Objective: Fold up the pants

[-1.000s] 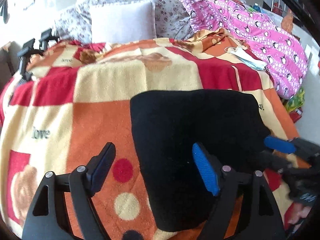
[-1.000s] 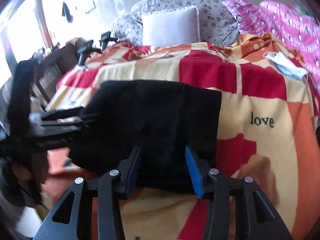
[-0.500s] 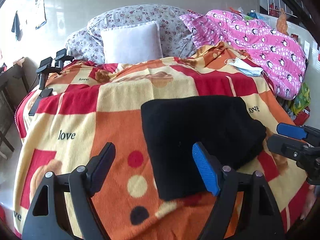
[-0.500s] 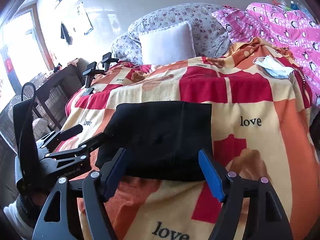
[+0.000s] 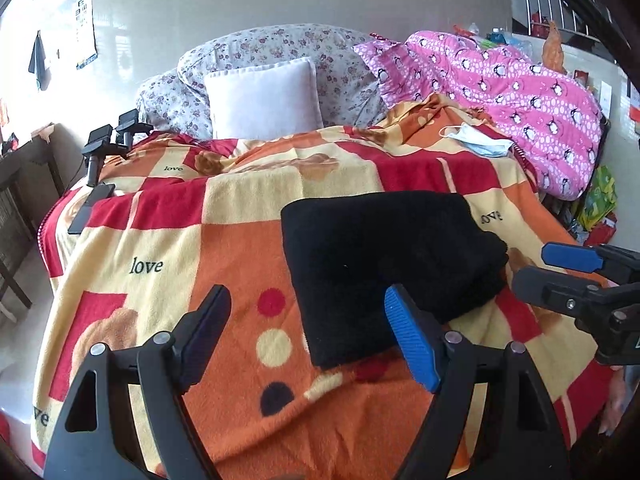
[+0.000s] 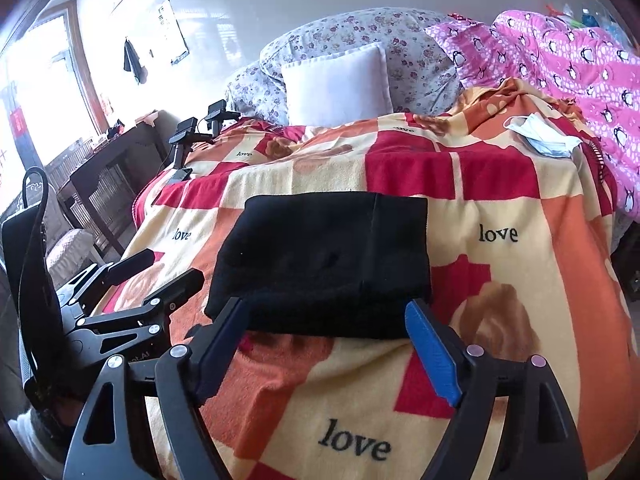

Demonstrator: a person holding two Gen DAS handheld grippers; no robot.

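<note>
pants (image 5: 384, 264): 1 | grippers: 2 – left gripper (image 5: 308, 336), right gripper (image 6: 328, 348) | white pillow (image 5: 264, 100): 1 | face mask (image 5: 480, 142): 1

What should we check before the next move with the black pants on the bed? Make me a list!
1. Black pants folded into a neat block: ok.
2. Pants lying flat on the blanket: ok.
3. Left gripper open and empty: ok.
4. Right gripper has just been opening, nothing between its jaws: ok.
5. Face mask well apart from the pants: ok.
6. Hidden layers lying smooth: cannot tell.
</note>
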